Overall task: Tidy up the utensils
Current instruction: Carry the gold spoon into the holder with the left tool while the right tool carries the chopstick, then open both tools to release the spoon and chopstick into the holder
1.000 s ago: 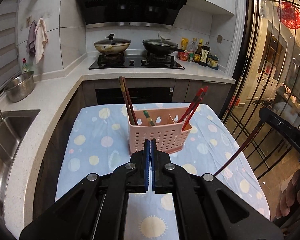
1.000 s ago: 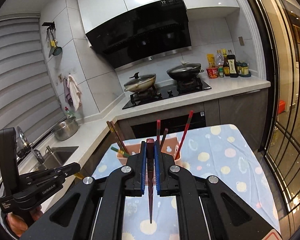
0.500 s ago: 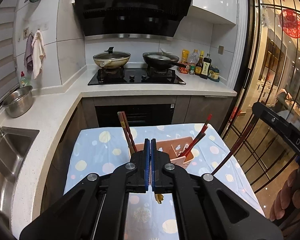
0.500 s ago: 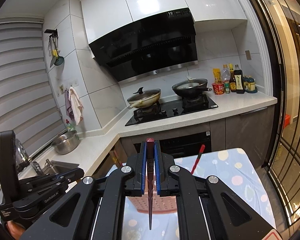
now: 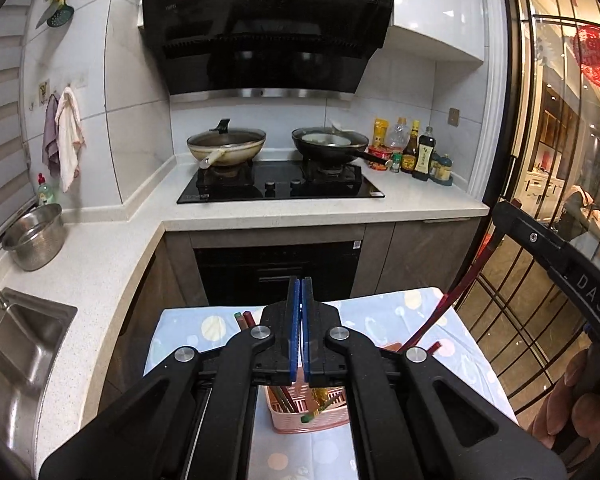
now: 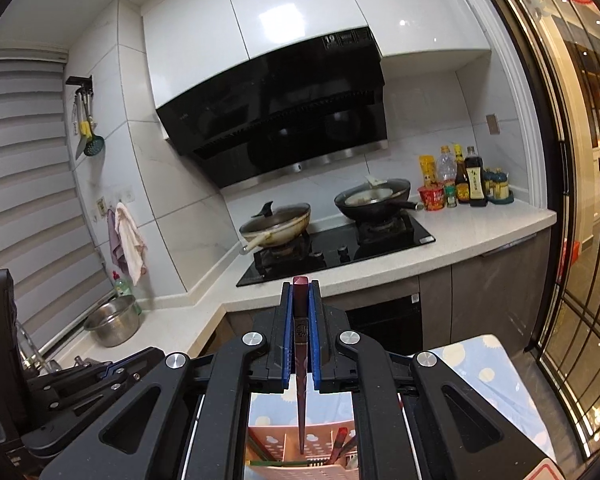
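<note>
chopstick (image 6: 300, 364) gripped by right fingers (image 6: 286, 344) above pink basket (image 6: 320, 446); left fingers (image 5: 294, 332) closed, empty.

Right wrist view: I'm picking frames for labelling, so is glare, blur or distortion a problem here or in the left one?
Right wrist view: sharp; glare patches on the white cabinets; fisheye bends the blinds.
Left wrist view: sharp; bright glass door at right; pink basket mostly hidden behind the left gripper.

a black range hood (image 5: 266, 36) hung above the hob (image 5: 280, 186). a lidded wok (image 5: 226, 146) and a dark pan (image 5: 330, 144) sat on its burners. sauce bottles (image 5: 418, 154) stood right of them. a steel pot (image 5: 34, 236) rested beside the sink (image 5: 24, 344); cloths (image 5: 64, 136) hung on the wall.
</note>
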`<state>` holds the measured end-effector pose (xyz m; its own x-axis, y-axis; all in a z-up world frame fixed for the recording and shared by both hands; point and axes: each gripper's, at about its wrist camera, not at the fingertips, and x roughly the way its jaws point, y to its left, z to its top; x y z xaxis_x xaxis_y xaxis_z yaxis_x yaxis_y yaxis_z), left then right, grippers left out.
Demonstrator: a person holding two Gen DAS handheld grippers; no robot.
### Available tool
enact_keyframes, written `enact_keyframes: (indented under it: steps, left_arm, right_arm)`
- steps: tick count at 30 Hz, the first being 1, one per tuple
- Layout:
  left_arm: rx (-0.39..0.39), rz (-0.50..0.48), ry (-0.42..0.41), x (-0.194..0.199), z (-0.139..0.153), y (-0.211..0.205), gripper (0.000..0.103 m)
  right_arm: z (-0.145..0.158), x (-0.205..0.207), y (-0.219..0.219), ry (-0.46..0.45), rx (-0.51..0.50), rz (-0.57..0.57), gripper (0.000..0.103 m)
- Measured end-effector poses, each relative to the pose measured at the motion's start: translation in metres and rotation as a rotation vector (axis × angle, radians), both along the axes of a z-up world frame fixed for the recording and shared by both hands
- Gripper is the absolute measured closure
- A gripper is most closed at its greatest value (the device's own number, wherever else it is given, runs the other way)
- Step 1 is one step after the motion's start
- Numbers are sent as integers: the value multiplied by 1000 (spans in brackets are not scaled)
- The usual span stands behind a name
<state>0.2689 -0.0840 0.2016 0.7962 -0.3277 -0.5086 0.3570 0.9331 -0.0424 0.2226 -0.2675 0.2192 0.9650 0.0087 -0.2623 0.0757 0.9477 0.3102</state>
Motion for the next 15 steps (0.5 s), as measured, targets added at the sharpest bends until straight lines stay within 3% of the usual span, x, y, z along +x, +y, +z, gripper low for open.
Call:
enact_keyframes:
  steps: [15]
  left_arm:
    - [29, 21, 91, 27, -47, 4, 102]
  right_arm:
    - [-54, 49, 24, 165, -46, 49, 96]
